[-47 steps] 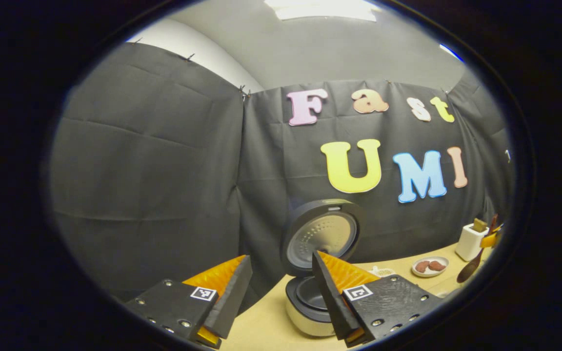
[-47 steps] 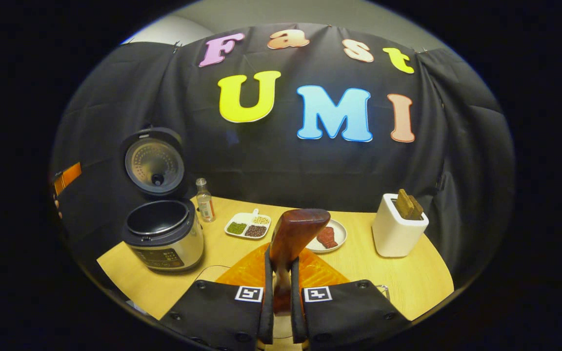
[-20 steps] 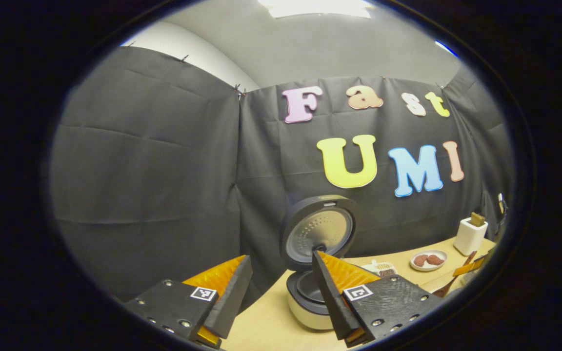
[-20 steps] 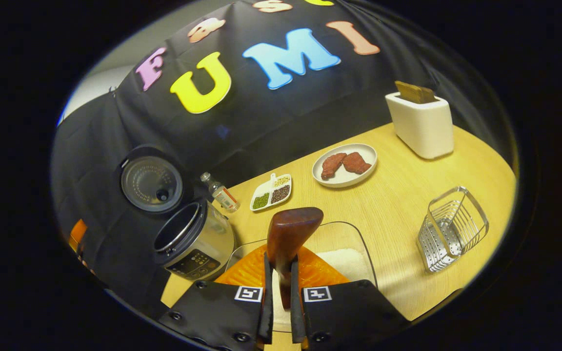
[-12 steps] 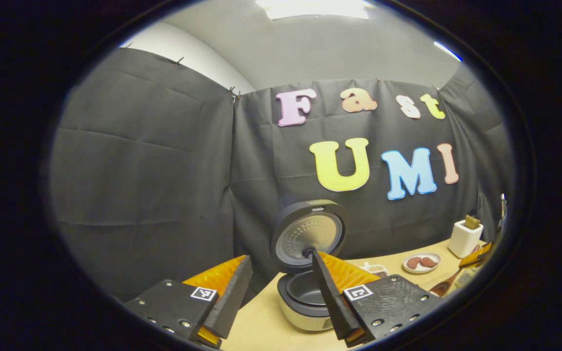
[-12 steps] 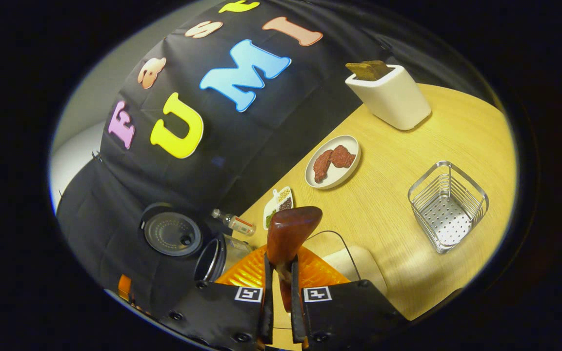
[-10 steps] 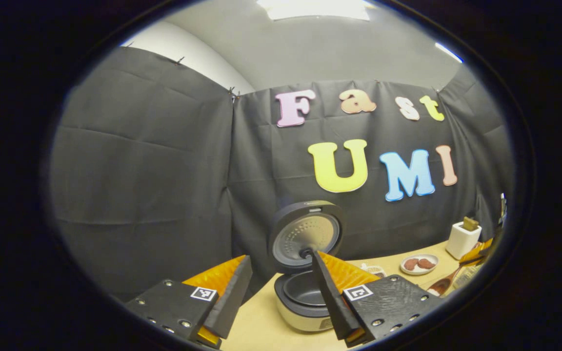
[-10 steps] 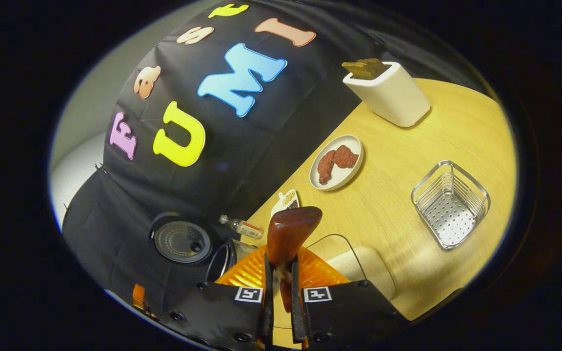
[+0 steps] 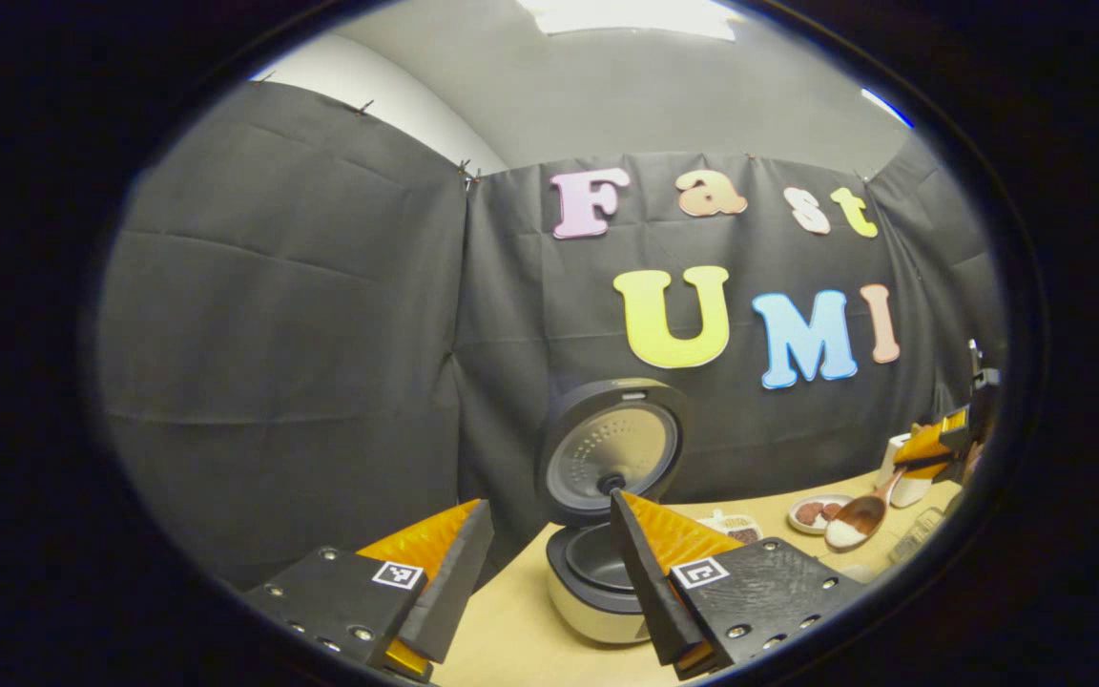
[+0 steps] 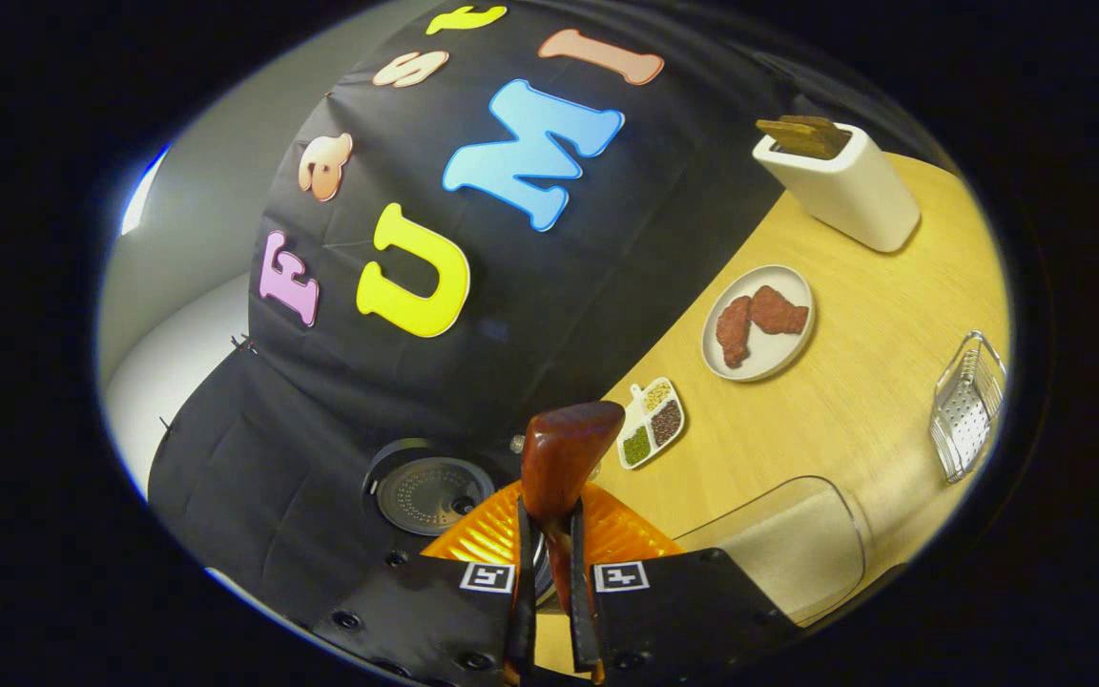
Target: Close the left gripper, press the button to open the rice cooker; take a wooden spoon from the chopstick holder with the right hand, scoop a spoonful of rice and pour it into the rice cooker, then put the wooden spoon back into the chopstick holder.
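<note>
The rice cooker (image 9: 597, 596) stands open on the wooden table, its lid (image 9: 614, 450) upright; the inner pot looks empty. My left gripper (image 9: 549, 503) is open in front of it, holding nothing. At the far right of the left gripper view, my right gripper (image 9: 936, 448) holds the wooden spoon (image 9: 850, 523) in the air with white rice in its bowl. In the right gripper view my right gripper (image 10: 549, 510) is shut on the spoon's handle (image 10: 561, 456), pointing toward the cooker lid (image 10: 427, 494). The wire chopstick holder (image 10: 964, 405) sits at the right edge.
A glass box of rice (image 10: 798, 544) lies just right of my right gripper. Farther off stand a divided dish of beans (image 10: 653, 423), a plate of meat (image 10: 757, 322) and a white box with brown slabs (image 10: 840, 186). The booth wall is close behind the cooker.
My right gripper has come up out of the rice box and swung left toward the cooker; the spoon now carries rice. The left gripper has barely moved and stays open.
</note>
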The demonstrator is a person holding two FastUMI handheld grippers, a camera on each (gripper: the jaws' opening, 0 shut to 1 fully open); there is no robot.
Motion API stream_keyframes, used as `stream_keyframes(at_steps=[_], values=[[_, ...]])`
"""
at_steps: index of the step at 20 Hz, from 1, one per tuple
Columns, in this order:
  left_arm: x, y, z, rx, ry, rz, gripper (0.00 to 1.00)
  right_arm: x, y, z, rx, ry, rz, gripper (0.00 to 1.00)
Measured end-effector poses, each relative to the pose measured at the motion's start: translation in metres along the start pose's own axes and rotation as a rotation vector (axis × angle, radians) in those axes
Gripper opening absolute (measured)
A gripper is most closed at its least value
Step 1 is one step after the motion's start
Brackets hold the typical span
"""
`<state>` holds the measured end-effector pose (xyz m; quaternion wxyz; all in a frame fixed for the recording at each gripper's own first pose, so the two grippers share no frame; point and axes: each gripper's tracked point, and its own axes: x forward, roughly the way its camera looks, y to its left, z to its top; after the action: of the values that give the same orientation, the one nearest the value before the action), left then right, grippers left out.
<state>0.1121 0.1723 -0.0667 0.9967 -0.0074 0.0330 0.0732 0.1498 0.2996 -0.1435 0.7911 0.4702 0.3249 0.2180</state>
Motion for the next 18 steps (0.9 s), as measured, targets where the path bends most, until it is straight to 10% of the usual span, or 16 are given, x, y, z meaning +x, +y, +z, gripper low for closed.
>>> stream_keyframes(at_steps=[18], values=[[-0.019,0.1,-0.038,-0.004,0.058,0.174,0.78,0.161,0.1,-0.123,-0.374,0.166,0.104,0.16]])
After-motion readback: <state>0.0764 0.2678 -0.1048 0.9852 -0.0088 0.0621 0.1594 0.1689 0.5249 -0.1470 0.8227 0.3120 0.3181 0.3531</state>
